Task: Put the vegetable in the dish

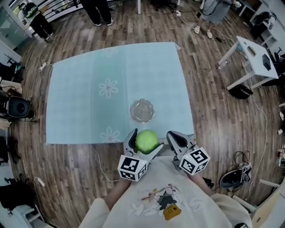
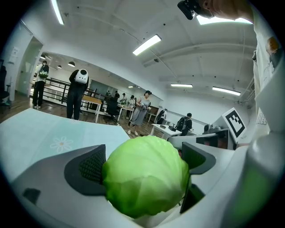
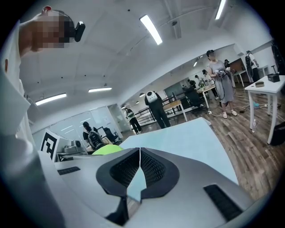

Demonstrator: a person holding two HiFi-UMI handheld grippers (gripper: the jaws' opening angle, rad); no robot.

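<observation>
A round green cabbage (image 1: 146,141) is held between the jaws of my left gripper (image 1: 143,143), just off the near edge of the table. In the left gripper view the cabbage (image 2: 145,175) fills the gap between the dark pads (image 2: 92,165), with my left gripper (image 2: 142,169) shut on it. A clear glass dish (image 1: 142,110) sits on the light blue tablecloth (image 1: 111,67) a short way beyond the cabbage. My right gripper (image 1: 174,141) is to the right of the cabbage, shut with nothing in it; its pads (image 3: 127,169) meet in the right gripper view, where my right gripper (image 3: 140,165) points over the cloth.
The blue cloth with white flower prints covers a low table on a wood floor. A white cable (image 1: 99,160) trails off the near left edge. A white table (image 1: 254,58) stands at the right, and people (image 1: 98,11) stand at the far side of the room.
</observation>
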